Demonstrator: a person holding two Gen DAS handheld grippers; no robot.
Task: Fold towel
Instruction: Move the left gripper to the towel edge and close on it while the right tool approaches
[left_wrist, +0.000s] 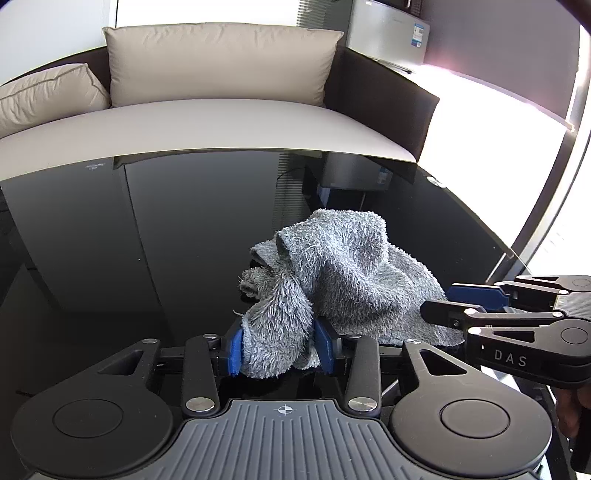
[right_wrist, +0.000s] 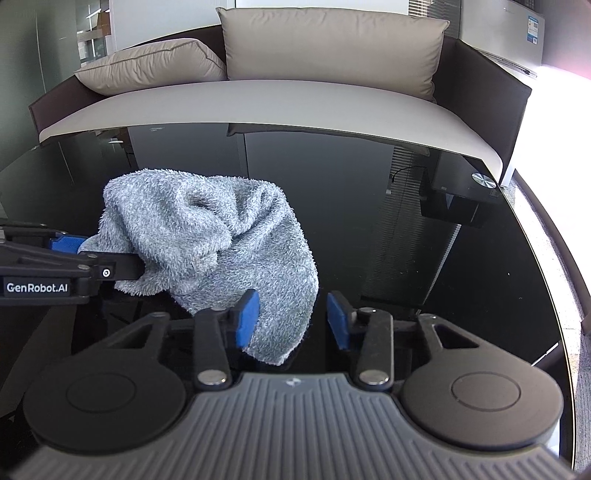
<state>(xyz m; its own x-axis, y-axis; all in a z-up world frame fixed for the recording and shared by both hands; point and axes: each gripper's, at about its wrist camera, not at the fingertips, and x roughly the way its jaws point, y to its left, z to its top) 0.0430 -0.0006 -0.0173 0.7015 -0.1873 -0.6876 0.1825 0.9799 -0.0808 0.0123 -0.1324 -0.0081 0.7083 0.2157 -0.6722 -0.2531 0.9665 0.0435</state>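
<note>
A fluffy grey towel lies crumpled in a heap on the black glass table. My left gripper is shut on a bunched near-left part of the towel, which fills the gap between its blue pads. My right gripper is open, with the towel's near corner lying between its pads, against the left pad and apart from the right one. The right gripper also shows in the left wrist view at the towel's right edge. The left gripper shows in the right wrist view at the towel's left side.
A sofa with a beige seat and cushions runs along the table's far edge. A grey cabinet stands at the back right. The table's curved right edge is close to my right gripper. Bare glass lies to the towel's right.
</note>
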